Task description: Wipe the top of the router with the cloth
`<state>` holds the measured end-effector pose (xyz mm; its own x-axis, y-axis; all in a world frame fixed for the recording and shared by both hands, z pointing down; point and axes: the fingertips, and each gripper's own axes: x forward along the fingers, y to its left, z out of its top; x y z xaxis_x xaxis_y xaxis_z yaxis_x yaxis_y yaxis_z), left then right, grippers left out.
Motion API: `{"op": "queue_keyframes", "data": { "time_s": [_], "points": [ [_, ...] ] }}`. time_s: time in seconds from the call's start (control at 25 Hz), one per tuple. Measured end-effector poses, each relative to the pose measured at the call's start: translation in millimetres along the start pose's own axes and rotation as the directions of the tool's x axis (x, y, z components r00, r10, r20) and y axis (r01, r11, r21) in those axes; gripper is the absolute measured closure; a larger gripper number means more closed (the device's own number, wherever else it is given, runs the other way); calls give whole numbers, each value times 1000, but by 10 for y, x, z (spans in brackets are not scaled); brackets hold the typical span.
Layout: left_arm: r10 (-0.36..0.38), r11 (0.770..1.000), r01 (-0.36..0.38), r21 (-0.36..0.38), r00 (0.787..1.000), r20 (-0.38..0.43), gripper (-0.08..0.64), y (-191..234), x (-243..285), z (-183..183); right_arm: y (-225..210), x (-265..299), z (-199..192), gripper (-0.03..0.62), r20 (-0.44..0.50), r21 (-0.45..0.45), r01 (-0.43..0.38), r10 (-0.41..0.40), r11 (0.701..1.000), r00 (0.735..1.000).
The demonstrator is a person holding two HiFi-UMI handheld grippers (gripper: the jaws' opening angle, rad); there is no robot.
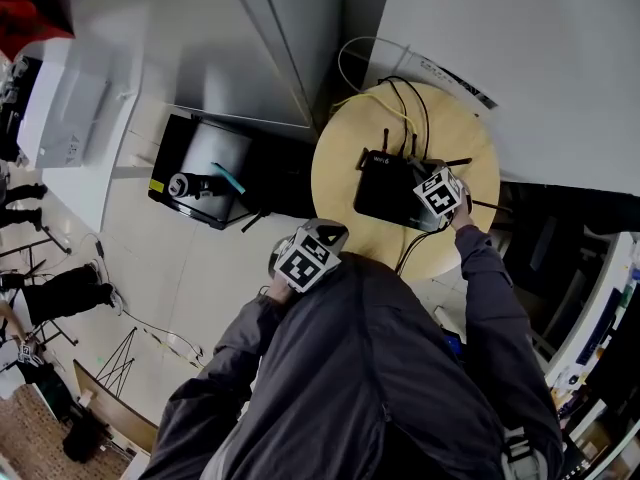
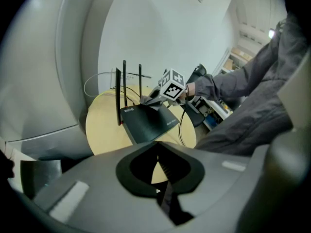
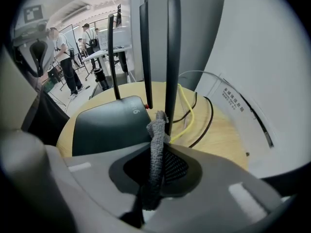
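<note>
Grey cloth (image 3: 156, 139) pinched in right gripper (image 3: 159, 155), router (image 3: 111, 124) top just ahead-left; left gripper (image 2: 158, 165) closed, empty, farther back.

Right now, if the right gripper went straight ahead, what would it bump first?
Probably the nearest antenna of the router, just beyond the cloth the right gripper holds; depth is unclear.

A dark grey long-sleeved jacket (image 1: 380, 388) is worn. The left gripper (image 2: 158, 152) and the right gripper (image 3: 160, 152) are each built as a smooth pale grey shell around a black-lined opening, with small pale rectangular patches set either side. A white cube printed with black square markers is mounted on each, left cube (image 1: 306, 258) and right cube (image 1: 440, 194)
</note>
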<state>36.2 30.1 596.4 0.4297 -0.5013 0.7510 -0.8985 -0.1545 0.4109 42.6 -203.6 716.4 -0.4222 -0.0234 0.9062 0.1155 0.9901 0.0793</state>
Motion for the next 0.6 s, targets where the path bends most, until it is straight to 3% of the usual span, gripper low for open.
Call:
{"op": "queue_keyframes", "data": {
  "time_s": [0.6],
  "points": [
    [-27, 998, 28, 48, 1000, -13, 560, -35, 18, 35, 325, -91, -135, 563, -27, -8, -23, 23, 1000, 999]
  ]
}}
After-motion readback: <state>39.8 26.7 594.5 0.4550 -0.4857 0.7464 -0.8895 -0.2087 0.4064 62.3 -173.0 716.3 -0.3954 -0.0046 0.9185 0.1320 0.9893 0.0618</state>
